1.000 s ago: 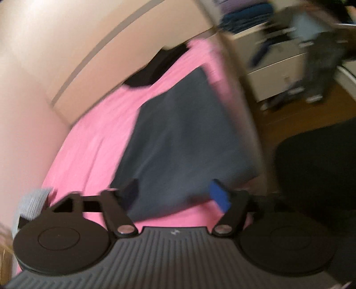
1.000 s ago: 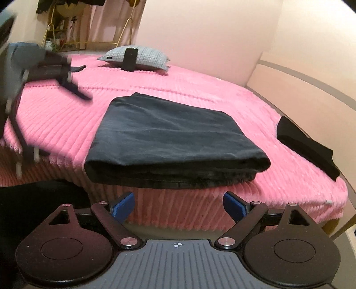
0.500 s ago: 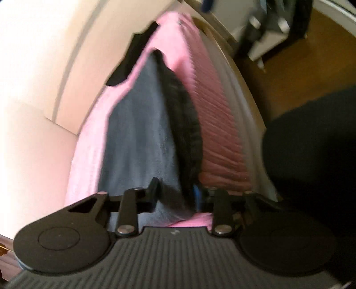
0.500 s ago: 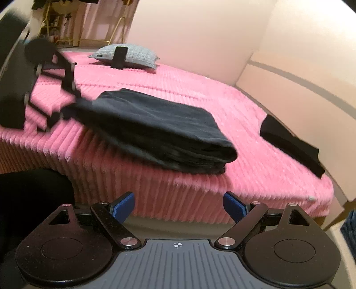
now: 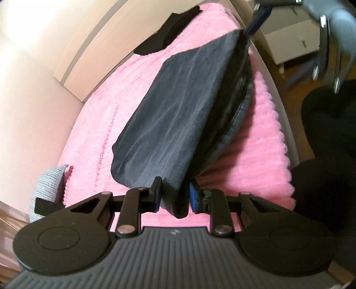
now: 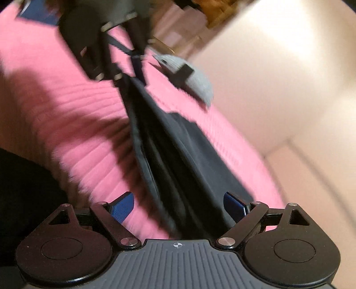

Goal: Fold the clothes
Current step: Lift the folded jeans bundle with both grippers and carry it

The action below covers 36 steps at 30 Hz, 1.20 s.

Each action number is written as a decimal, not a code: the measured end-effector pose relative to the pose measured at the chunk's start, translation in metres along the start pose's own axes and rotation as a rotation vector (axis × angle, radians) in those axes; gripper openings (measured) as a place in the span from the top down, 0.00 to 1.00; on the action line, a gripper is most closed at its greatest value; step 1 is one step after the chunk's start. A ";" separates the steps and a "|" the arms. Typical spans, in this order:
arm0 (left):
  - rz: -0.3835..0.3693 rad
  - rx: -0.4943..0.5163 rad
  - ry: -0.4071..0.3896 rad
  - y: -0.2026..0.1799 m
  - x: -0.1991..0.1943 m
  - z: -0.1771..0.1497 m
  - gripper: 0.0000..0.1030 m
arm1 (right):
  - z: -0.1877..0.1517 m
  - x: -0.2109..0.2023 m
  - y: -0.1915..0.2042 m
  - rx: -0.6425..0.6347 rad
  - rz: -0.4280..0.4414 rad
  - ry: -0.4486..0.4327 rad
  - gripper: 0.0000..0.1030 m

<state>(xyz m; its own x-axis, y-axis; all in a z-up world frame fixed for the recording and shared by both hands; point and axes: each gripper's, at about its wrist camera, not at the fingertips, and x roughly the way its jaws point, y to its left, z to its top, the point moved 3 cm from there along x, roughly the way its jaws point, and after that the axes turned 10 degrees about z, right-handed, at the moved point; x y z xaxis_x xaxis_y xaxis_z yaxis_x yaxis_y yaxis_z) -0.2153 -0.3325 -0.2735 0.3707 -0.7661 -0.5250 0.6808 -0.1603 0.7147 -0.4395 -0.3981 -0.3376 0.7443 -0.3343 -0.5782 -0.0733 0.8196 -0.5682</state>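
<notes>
While the left gripper (image 5: 173, 195) pinches one corner of the dark cloth (image 5: 178, 115) low in the left view, the far corner at the top of that picture meets a blue pad of the right gripper (image 5: 258, 20). That far grip is too small to tell.

The cloth is folded and lies across the middle of the pink bed (image 5: 106, 115). Its near edge is lifted off the cover.

Only the left view shows a black garment (image 5: 169, 31) at the upper left, lying apart from the cloth. It also shows white drawers (image 5: 289, 42) at the upper right.

The right view is blurry. Its blue pads (image 6: 123, 206) stand wide apart at the bottom, with the cloth between them. The left gripper shows at the top of that picture, and a gray pillow (image 6: 191, 82) lies right of the middle.
</notes>
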 end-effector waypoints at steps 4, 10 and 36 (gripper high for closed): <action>-0.039 -0.062 -0.020 0.026 -0.006 0.005 0.78 | -0.011 0.025 -0.008 -0.126 -0.075 0.047 0.13; -0.074 -0.105 -0.036 0.037 -0.010 0.005 0.78 | -0.034 0.041 -0.033 -0.182 -0.073 0.103 0.41; 0.228 0.283 0.029 -0.070 0.018 0.001 0.69 | 0.008 0.004 -0.011 -0.123 0.033 0.147 0.32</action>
<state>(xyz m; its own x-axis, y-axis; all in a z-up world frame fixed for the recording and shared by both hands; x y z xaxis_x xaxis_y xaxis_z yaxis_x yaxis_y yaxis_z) -0.2569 -0.3359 -0.3324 0.5136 -0.7846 -0.3474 0.3783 -0.1564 0.9124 -0.4303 -0.4049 -0.3284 0.6357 -0.3797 -0.6721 -0.1833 0.7715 -0.6092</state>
